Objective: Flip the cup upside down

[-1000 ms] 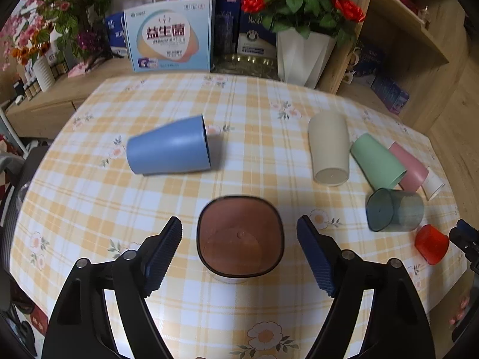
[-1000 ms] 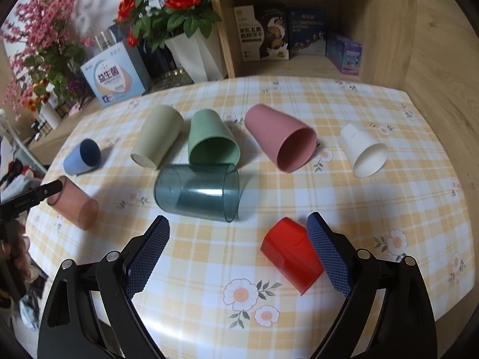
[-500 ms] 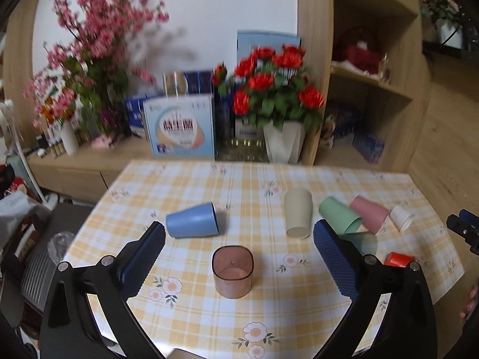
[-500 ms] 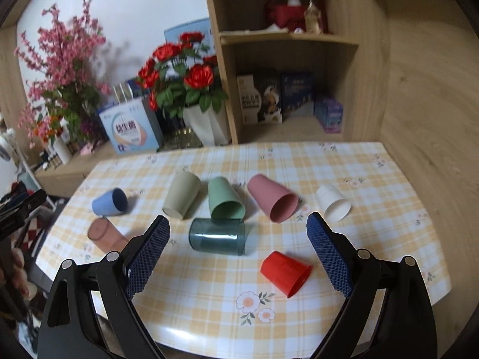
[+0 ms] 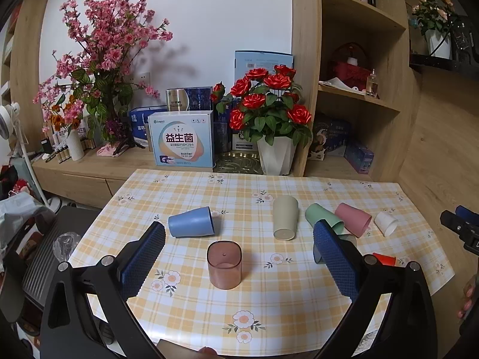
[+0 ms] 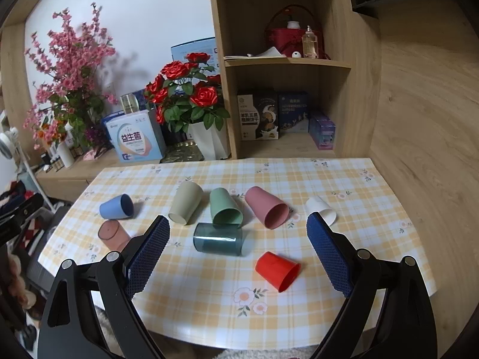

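A translucent brown cup [image 5: 224, 264] stands upside down on the checked table [image 5: 239, 305], apart from my left gripper [image 5: 238, 257], which is open, empty and held back above the near edge. The brown cup also shows in the right wrist view [image 6: 112, 235] at the table's left. My right gripper [image 6: 238, 252] is open and empty, pulled back above the table. Lying on their sides are a blue cup [image 5: 191, 222], a beige cup [image 5: 285, 217], a green cup [image 6: 224, 206], a pink cup [image 6: 267, 211], a white cup [image 6: 321, 210], a dark teal cup [image 6: 218, 239] and a red cup [image 6: 278, 270].
A sideboard behind the table holds a white vase of red roses [image 5: 269, 125], a white-and-blue box [image 5: 181, 139] and a pink blossom arrangement [image 5: 98, 68]. A wooden shelf unit [image 6: 287, 95] with boxes stands behind the table at the right. A chair [image 5: 48, 257] sits left of the table.
My left gripper has let go of the brown cup and both grippers have pulled up and back from the table. The brown cup stays standing upside down.
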A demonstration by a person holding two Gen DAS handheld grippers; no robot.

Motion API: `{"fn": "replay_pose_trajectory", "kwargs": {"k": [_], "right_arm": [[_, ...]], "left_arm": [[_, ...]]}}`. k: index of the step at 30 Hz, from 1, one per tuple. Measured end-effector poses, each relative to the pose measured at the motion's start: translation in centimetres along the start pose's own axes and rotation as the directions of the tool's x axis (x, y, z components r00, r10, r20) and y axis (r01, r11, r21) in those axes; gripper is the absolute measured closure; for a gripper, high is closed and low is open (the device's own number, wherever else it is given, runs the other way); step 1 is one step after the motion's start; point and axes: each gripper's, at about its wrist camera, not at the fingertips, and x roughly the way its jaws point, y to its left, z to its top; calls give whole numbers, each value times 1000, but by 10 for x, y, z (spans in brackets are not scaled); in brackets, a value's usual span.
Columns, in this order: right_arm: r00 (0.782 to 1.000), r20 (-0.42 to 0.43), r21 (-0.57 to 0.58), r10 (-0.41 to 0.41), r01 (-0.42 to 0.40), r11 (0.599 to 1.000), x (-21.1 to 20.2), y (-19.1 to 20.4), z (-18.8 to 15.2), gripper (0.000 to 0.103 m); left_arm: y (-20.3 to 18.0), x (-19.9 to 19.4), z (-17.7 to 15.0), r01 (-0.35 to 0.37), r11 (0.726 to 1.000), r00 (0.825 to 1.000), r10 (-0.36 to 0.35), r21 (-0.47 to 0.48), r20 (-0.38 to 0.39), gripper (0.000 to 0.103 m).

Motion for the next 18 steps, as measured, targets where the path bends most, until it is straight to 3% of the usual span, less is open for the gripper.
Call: {"fn": "replay_pose_trajectory", "kwargs": {"k": [18], "right_arm": [[1000,10,-34,15,-14,999,-2,15,5,13]], "left_arm": [[-10,-10,1,11,1000,1000,-11,30,18,6]]}}
